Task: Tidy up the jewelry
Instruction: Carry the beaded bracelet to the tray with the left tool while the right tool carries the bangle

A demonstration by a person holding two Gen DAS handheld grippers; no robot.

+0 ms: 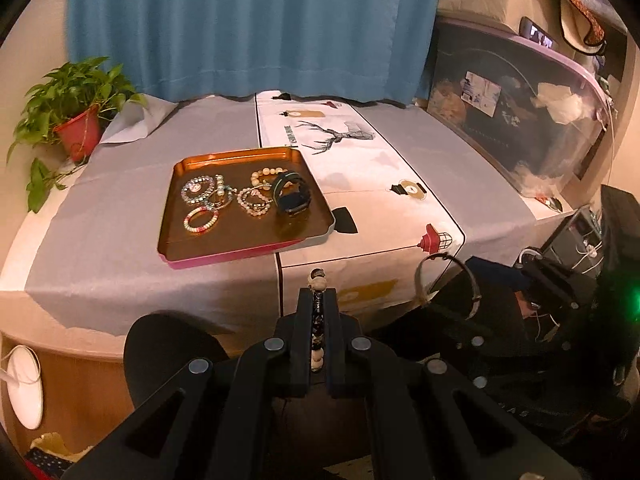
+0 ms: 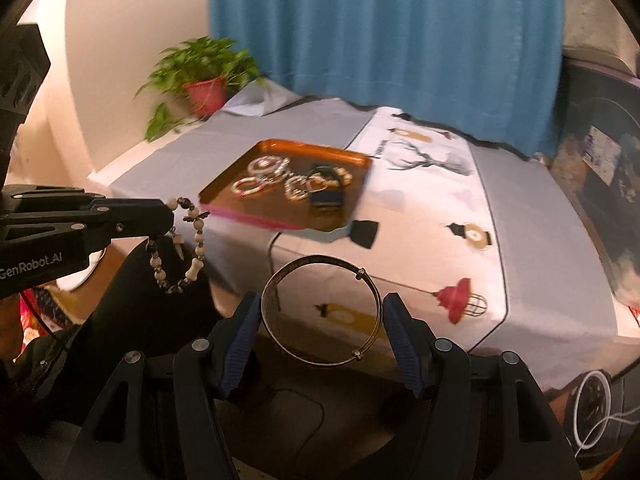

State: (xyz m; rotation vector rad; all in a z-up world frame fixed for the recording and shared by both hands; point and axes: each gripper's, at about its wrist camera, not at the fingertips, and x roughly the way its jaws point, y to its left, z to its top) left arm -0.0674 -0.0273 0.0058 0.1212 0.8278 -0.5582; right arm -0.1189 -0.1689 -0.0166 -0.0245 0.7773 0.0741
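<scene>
My left gripper is shut on a black-and-white beaded bracelet, held in front of the table's near edge; in the right wrist view the bracelet hangs from that gripper. My right gripper holds a thin metal bangle between its fingers, also short of the table edge; the bangle shows in the left wrist view. An orange tray on the table holds several bead bracelets and a dark watch.
A potted plant stands at the table's far left corner. A large plastic storage box stands along the right side. A blue curtain hangs behind. A printed runner crosses the grey tablecloth.
</scene>
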